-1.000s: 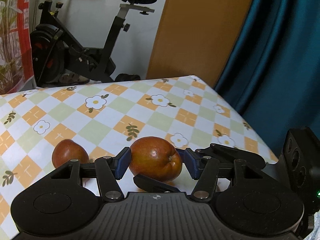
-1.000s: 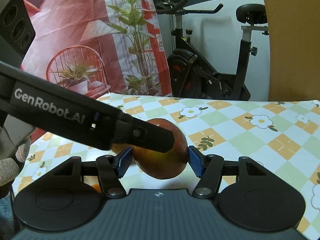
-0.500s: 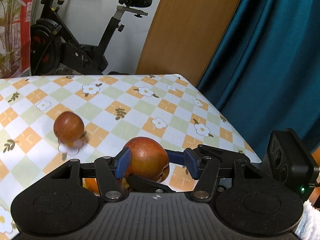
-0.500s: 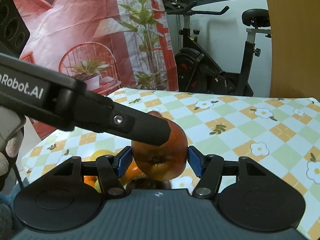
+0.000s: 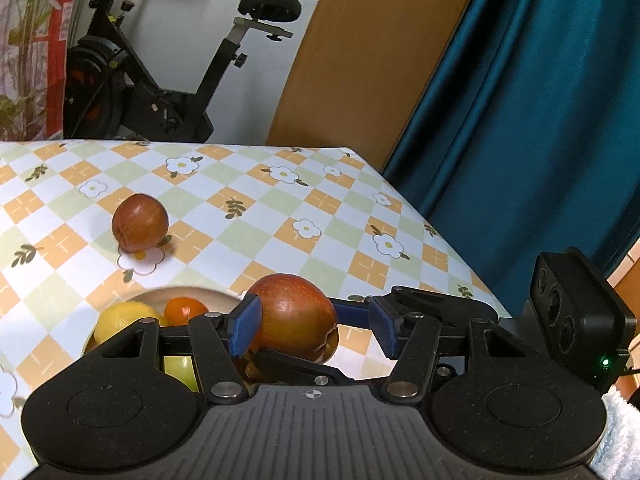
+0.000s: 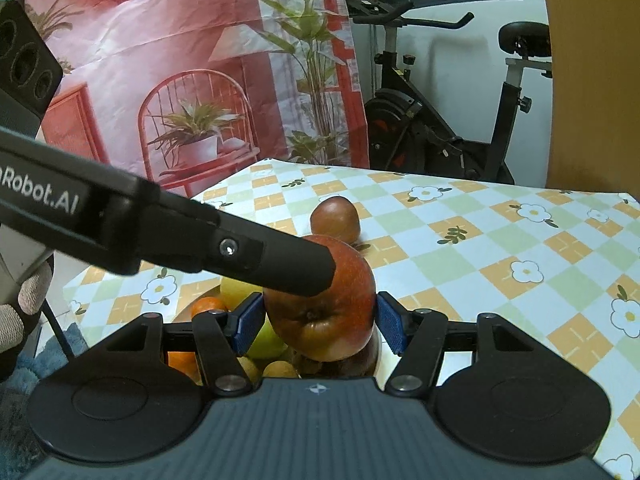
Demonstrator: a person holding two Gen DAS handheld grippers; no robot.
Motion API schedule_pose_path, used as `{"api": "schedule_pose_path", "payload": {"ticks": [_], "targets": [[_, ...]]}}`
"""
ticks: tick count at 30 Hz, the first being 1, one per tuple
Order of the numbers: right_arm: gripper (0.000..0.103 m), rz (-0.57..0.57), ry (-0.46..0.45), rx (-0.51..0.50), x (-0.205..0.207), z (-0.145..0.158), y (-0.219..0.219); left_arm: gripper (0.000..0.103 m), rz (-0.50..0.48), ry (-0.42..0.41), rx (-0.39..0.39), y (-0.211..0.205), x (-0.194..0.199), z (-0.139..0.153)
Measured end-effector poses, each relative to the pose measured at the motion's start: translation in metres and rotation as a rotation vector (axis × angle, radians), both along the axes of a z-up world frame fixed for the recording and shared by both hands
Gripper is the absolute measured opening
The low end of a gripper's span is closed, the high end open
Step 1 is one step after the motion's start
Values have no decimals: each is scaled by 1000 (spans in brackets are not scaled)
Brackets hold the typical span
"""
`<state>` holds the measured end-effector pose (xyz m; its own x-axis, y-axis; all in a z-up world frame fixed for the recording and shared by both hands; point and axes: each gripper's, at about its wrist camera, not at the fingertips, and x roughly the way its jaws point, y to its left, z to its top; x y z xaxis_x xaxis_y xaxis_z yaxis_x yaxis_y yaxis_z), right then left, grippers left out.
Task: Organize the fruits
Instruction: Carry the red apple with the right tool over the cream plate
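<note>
Checkered floral worktop (image 5: 280, 216) carries a bowl (image 5: 200, 294) of fruit, above whose edge both grippers' fingers, right (image 6: 320, 322) and left (image 5: 312, 330), grip one red apple (image 5: 294, 316), so next, I judge, comes lowering and releasing it, another apple (image 5: 139, 222) remaining.

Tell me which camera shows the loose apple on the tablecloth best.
The left wrist view: the loose apple sits fully clear on the tablecloth. In the right wrist view, the held apple covers the loose apple's lower part, leaving only its top showing.
</note>
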<state>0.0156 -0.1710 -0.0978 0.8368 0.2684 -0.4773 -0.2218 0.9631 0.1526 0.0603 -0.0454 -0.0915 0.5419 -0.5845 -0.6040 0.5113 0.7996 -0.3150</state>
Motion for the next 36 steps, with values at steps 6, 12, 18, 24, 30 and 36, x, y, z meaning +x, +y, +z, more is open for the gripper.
{"api": "schedule_pose_path", "payload": {"ticks": [6,12,18,24,30,36], "targets": [[63,39,13,-8,-7,-3,10,62,37,34,-34,16,-10,-5],[63,86,30,-8,-11,-8,19,66,71,72,-34,27,-17,-15],[63,109,28,-30,-12,-9,25,66,94,102,-47,36,-18,-22],[63,118,39,-44,-11,-12,29,66,106,108,-55,39,-18,-23],[63,122,37,-50,-8,-13,30,66,110,116,-49,39,-17,-24],[63,123,50,-74,-13,-13,31,66,80,125,-39,34,-20,-25]]}}
